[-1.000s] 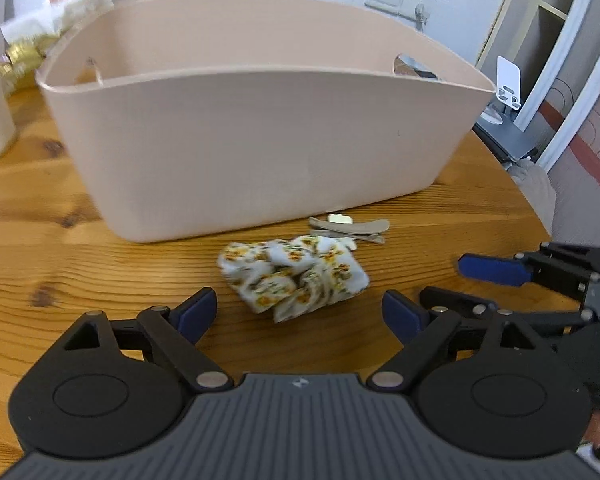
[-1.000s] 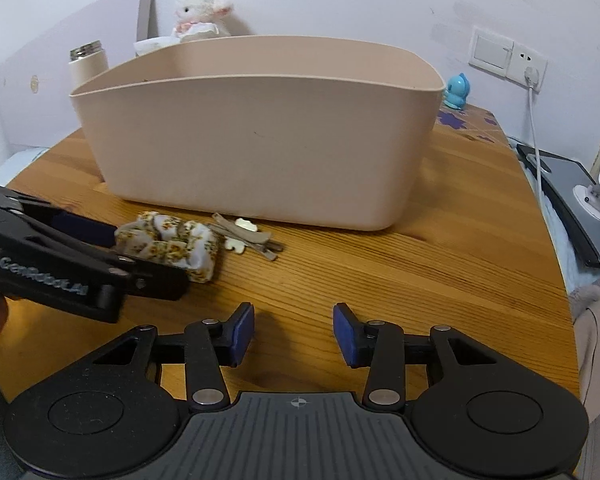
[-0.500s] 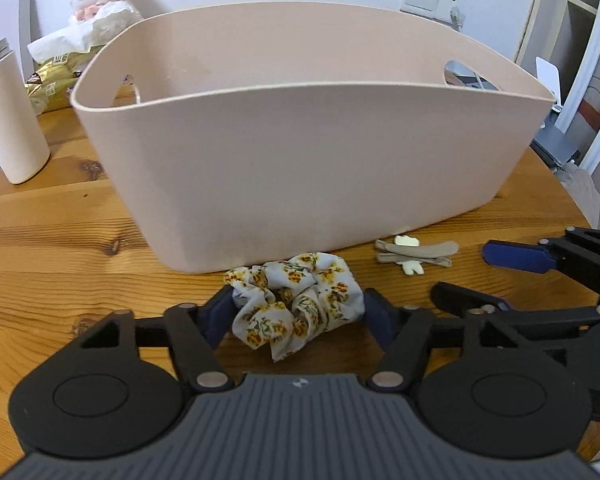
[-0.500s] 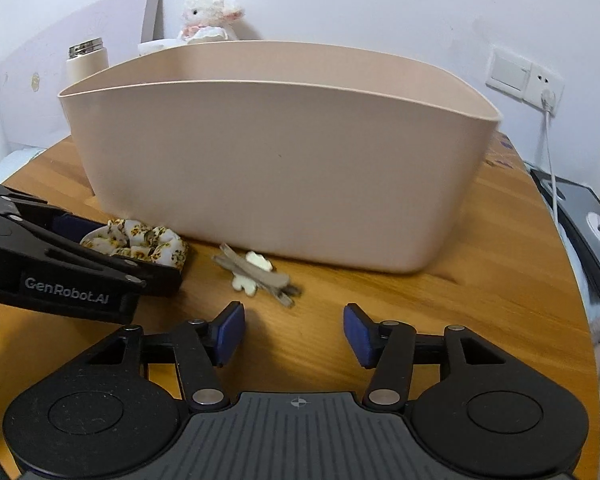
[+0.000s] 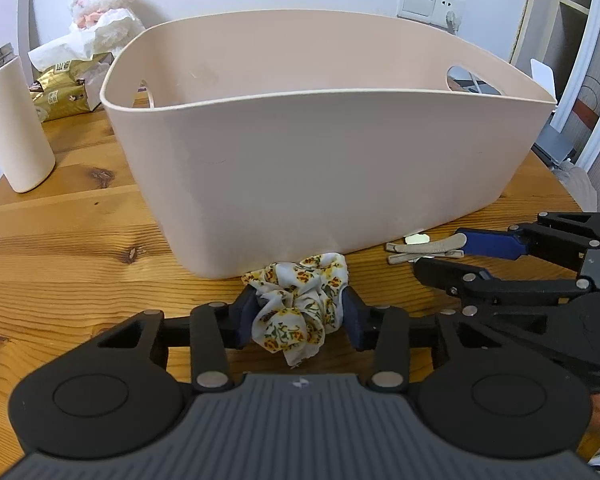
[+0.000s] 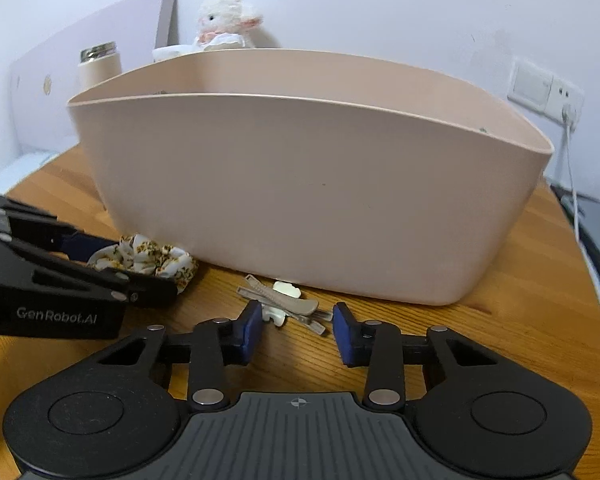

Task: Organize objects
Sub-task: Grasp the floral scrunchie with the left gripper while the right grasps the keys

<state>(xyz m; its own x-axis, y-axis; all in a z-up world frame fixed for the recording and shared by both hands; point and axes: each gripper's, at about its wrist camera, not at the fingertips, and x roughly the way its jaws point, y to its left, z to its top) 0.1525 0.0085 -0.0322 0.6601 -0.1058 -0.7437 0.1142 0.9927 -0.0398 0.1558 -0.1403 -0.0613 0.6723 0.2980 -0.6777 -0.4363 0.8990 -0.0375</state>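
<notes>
The left claw (image 5: 299, 314) is clamped on the white floral fabric scrunchie (image 5: 300, 300), which sits on the desk just before the large beige plastic basket (image 5: 320, 152), likely its destination. The right claw (image 6: 296, 326) stands open with its blue pads either side of the taupe hair clips (image 6: 288, 306) lying near the basket's foot, apparently set for a grasp. The round knotty pine desk (image 5: 60, 240) also carries a cream tumbler (image 5: 14, 124) and a white plush lamb (image 5: 104, 4) against a pale wall with a socket plate (image 5: 428, 2).
</notes>
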